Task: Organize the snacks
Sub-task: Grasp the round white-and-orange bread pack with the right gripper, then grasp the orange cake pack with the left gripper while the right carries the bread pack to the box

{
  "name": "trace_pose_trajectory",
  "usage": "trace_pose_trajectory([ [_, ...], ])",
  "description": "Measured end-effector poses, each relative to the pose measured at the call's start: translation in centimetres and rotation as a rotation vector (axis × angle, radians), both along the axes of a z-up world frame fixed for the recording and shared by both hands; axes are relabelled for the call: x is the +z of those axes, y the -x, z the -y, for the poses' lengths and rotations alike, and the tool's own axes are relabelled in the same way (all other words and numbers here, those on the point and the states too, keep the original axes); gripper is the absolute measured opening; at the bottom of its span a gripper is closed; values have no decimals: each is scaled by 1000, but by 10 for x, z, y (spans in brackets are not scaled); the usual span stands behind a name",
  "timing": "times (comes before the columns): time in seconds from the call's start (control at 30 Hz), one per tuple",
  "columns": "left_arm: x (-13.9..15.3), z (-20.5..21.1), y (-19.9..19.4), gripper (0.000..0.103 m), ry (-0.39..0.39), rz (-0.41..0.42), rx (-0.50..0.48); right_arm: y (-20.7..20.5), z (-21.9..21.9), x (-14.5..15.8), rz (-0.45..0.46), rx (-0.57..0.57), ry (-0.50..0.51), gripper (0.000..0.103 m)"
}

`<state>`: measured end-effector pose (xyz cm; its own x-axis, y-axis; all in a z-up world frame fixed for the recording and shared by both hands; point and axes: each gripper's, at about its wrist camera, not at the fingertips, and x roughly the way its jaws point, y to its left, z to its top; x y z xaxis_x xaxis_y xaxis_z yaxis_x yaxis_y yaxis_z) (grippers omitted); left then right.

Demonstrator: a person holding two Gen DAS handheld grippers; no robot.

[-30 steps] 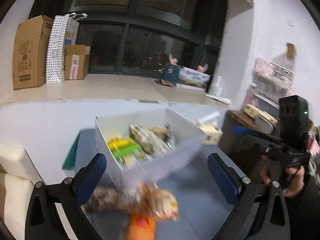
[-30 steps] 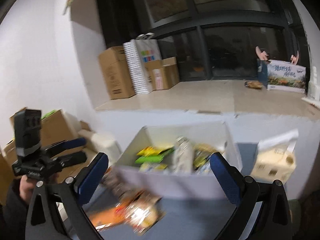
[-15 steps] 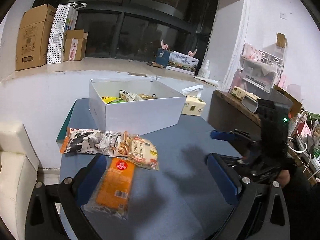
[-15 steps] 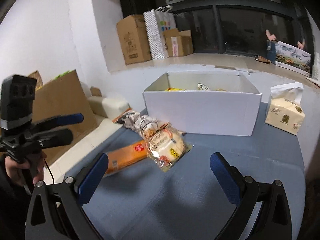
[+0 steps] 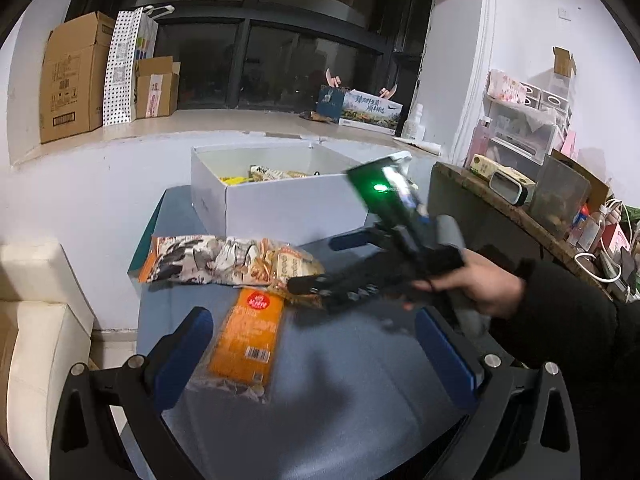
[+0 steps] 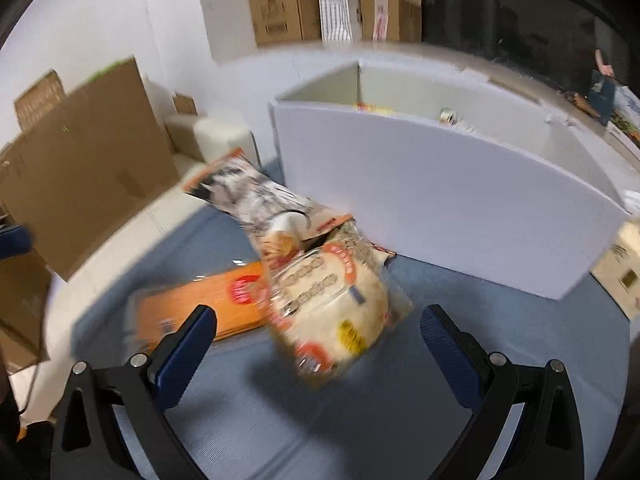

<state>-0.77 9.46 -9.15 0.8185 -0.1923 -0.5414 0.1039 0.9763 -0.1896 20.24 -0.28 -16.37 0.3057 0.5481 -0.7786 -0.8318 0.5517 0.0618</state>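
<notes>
A box [image 5: 280, 212] is set toward the far side of the tabletop [image 5: 340, 400], with snack packets [image 5: 272, 174] lying inside it. Three packets are laid on the tabletop before the box: a long packet [image 5: 192, 258] nearest it, a round-cake packet [image 6: 332, 300] overlapping that packet's right end, and a flat packet [image 5: 246, 336] nearest the viewer, partly under the round-cake packet. A tissue pack [image 6: 620, 268] is placed right of the box. A ledge [image 5: 160, 128] carrying cartons [image 5: 68, 80] is seen behind.
</notes>
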Motion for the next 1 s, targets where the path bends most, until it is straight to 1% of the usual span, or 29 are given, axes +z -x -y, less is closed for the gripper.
trace_pose_trajectory([
  [0.07, -3, -1, 0, 103, 4, -7, 0, -8, -13, -12, -29, 23, 46, 103],
  [0.17, -6, -2, 0, 103, 3, -15, 2, -12, -25, -27, -28, 44, 107, 103],
  [0.2, -6, -2, 0, 103, 2, -14, 3, -15, -26, -32, -49, 49, 107, 103],
  [0.23, -7, -3, 0, 103, 5, -14, 2, -19, -24, -33, -77, 42, 80, 103],
  [0.3, -8, -4, 0, 103, 8, -17, 3, -25, -18, -33, -110, 12, 49, 97],
  [0.33, -9, -5, 0, 103, 9, -18, 5, -26, -14, -32, -109, 6, 39, 89],
  [0.37, -10, -5, 0, 103, 11, -20, 6, -26, -10, -30, -106, -2, 33, 84],
  [0.43, -11, -7, -1, 103, 21, -23, 7, -26, 0, -28, -113, -21, 19, 81],
  [0.5, -13, -6, -5, 103, 23, -32, -8, -24, 13, -22, -114, -33, -15, 81],
  [0.57, -18, -5, -14, 103, 2, -57, -23, -18, 33, -10, -106, -57, -63, 80],
  [0.6, -21, -4, -19, 103, -6, -73, -26, -14, 49, 0, -101, -76, -106, 80],
  [0.77, -49, -8, -61, 103, -43, -189, -80, 13, 115, 41, -67, -157, -262, 80],
  [0.8, -56, -11, -72, 103, -58, -218, -79, 14, 123, 46, -62, -163, -278, 80],
  [0.87, -68, -17, -89, 103, -70, -260, -87, 29, 148, 57, -38, -190, -321, 80],
  [1.0, -89, -27, -114, 103, -90, -350, -95, 48, 174, 66, -16, -225, -357, 80],
])
